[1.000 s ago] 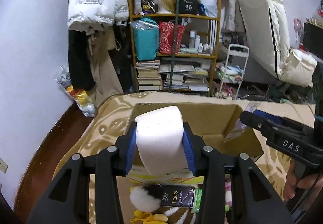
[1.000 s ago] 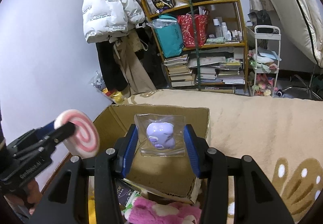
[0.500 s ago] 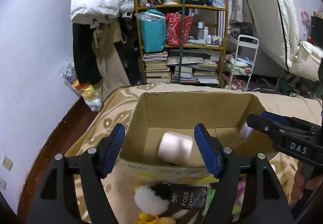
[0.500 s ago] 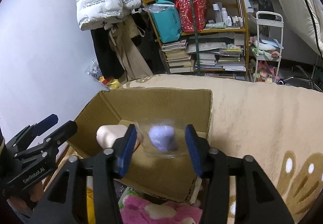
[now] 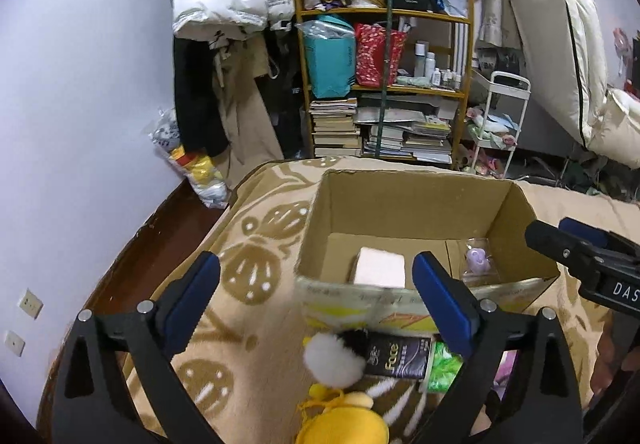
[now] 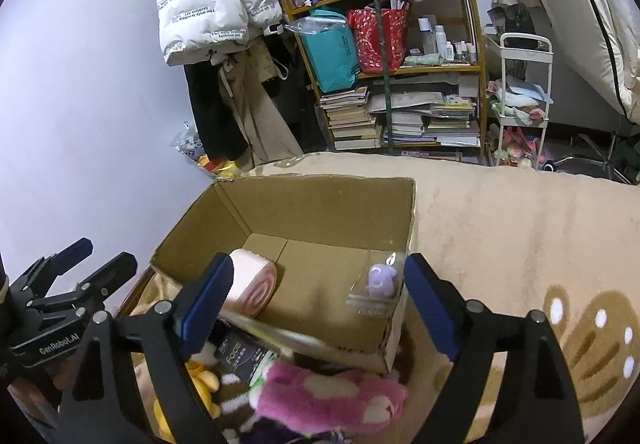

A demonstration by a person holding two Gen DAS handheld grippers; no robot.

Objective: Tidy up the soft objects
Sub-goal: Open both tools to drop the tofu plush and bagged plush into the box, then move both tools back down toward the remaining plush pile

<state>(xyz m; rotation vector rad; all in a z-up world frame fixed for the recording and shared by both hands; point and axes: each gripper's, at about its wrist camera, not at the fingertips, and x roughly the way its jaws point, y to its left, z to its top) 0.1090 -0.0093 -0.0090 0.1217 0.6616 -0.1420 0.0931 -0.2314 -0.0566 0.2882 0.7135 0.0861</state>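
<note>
Since 1 s ago both grippers have let go. Left gripper (image 5: 316, 296) fingers wide apart, holding nothing; right gripper (image 6: 318, 302) likewise. Pink swirl roll (image 6: 256, 286) now lies on the floor of the cardboard box (image 6: 320, 204), left side; bagged purple toy (image 6: 380, 282) leans in the right corner. Outside the near wall: pink plush (image 6: 332, 396), black Face pack (image 5: 400, 358), white pompom (image 5: 334, 358), on the beige fleece blanket (image 6: 520, 228).
</note>
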